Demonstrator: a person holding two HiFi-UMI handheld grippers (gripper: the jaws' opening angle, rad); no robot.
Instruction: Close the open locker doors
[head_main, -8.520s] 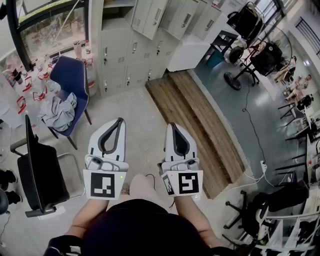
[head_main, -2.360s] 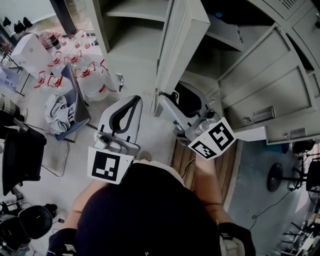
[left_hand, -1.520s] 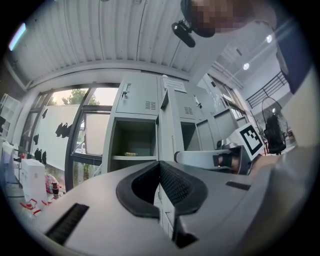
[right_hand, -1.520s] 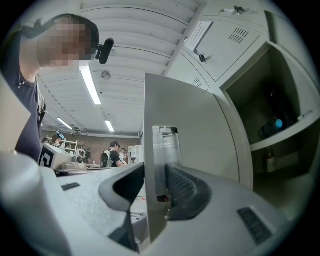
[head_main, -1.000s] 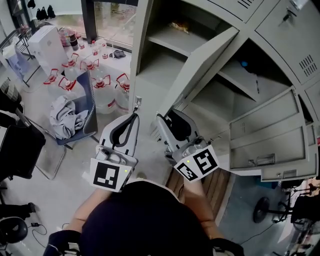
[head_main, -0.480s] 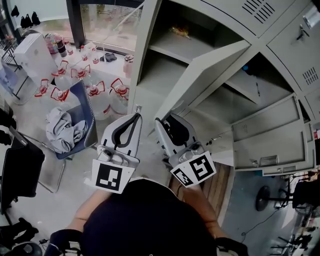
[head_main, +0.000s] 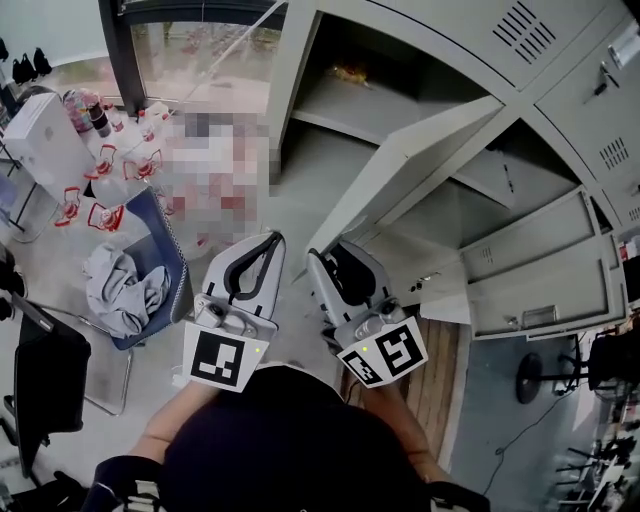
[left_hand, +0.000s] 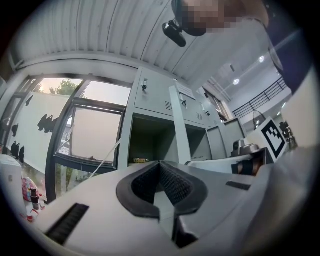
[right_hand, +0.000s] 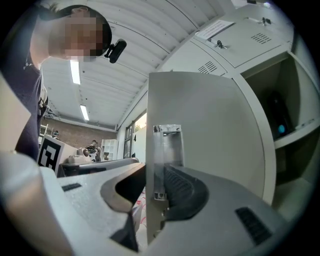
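A tall grey locker door stands swung out from the locker bank. My right gripper is at its free edge. In the right gripper view the door fills the middle, and its edge with the metal latch plate sits between the jaws of my right gripper, which are shut on it. My left gripper hangs just to the left, apart from the door. In the left gripper view my left gripper has its pads together and nothing in them. Two smaller doors hang open low on the right.
The open compartment behind the door has a shelf with a small orange thing on it. A blue chair with grey cloth and a black chair stand at the left, with water bottles beyond. A wooden platform lies below the lockers.
Both grippers have drifted sideways together across the floor. The door's free edge has stayed in the right gripper and moved with it. The left gripper's jaws have stayed together.
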